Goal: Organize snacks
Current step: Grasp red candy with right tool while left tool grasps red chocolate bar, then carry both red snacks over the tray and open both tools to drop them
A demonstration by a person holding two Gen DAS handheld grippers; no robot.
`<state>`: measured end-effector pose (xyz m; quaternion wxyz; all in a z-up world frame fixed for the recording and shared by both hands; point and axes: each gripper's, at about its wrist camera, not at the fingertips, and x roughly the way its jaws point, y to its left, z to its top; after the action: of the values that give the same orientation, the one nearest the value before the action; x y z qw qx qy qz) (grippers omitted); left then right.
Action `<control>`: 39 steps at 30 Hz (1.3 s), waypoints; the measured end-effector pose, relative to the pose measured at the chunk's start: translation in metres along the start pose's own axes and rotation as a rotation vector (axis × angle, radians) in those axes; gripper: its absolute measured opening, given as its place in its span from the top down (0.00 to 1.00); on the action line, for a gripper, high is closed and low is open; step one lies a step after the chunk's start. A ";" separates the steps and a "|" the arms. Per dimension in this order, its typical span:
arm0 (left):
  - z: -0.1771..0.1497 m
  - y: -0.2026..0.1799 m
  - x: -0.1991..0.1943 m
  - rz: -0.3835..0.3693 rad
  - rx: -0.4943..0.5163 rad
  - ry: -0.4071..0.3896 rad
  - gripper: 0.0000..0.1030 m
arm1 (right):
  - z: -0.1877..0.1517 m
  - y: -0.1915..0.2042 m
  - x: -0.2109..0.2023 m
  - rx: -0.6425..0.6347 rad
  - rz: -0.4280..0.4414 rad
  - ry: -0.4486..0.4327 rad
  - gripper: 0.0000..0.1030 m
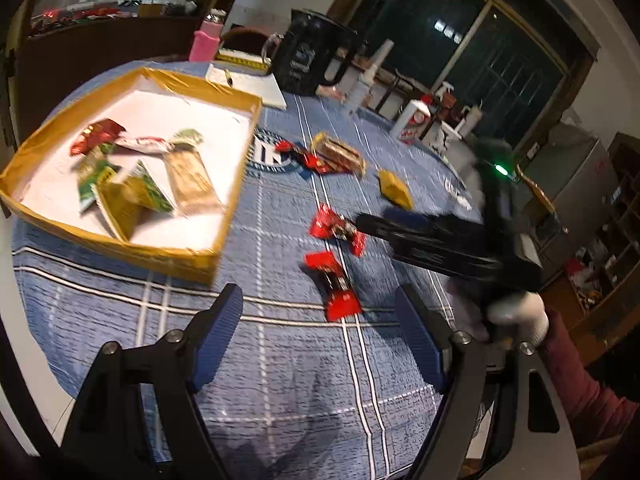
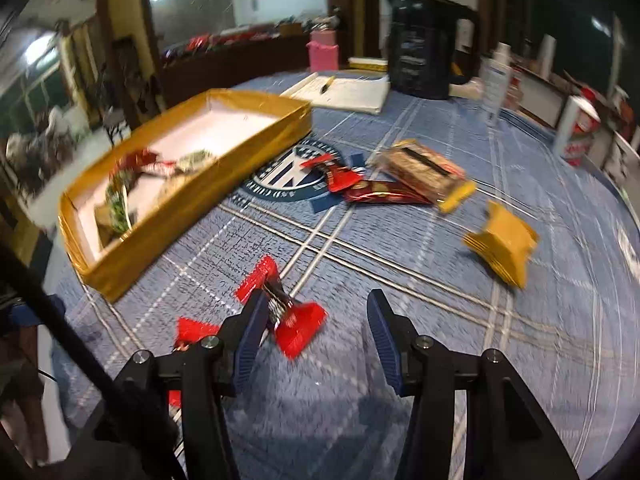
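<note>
A gold box (image 1: 236, 184) with a white floor holds several snack packets (image 1: 132, 168); it also shows in the right wrist view (image 2: 200, 196). Loose on the blue plaid cloth lie two red candy packets (image 1: 336, 284) (image 1: 338, 228), a brown bar (image 1: 340, 156), a dark red packet (image 1: 308, 158) and a yellow packet (image 1: 394, 188). My left gripper (image 1: 320, 332) is open and empty, just before the nearer red packet. My right gripper (image 2: 316, 328) is open; a red candy packet (image 2: 280, 304) lies beside its left finger. The yellow packet (image 2: 500, 248) lies to its right.
A black kettle (image 1: 312, 56), a pink bottle (image 1: 206, 38), a notepad with a pen (image 1: 248, 80) and white bottles (image 1: 414, 120) stand at the table's far side. The table edge curves at right (image 2: 624, 208). The right gripper's body (image 1: 440, 240) reaches in from the right.
</note>
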<state>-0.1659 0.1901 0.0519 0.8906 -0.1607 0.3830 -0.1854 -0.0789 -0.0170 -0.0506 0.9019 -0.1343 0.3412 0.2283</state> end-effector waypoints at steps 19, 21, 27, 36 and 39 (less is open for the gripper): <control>0.013 -0.036 0.087 0.148 0.098 0.147 0.24 | -0.013 -0.032 0.004 0.116 0.052 -0.059 0.74; 0.015 -0.042 0.099 0.173 0.122 0.160 0.24 | -0.016 -0.042 0.003 0.155 0.066 -0.057 0.74; 0.017 -0.051 0.122 0.255 0.191 0.185 0.24 | -0.020 -0.058 0.003 0.235 0.098 -0.059 0.74; 0.017 -0.052 0.119 0.256 0.216 0.115 0.64 | -0.021 -0.060 0.001 0.254 0.107 -0.074 0.74; 0.021 -0.048 0.108 0.228 0.188 0.091 0.64 | -0.021 -0.062 0.001 0.264 0.107 -0.077 0.74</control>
<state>-0.0919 0.1018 0.0188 0.8987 -0.0233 0.4196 -0.1252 -0.0587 -0.0784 -0.0616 0.9107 0.0126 0.3400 0.2343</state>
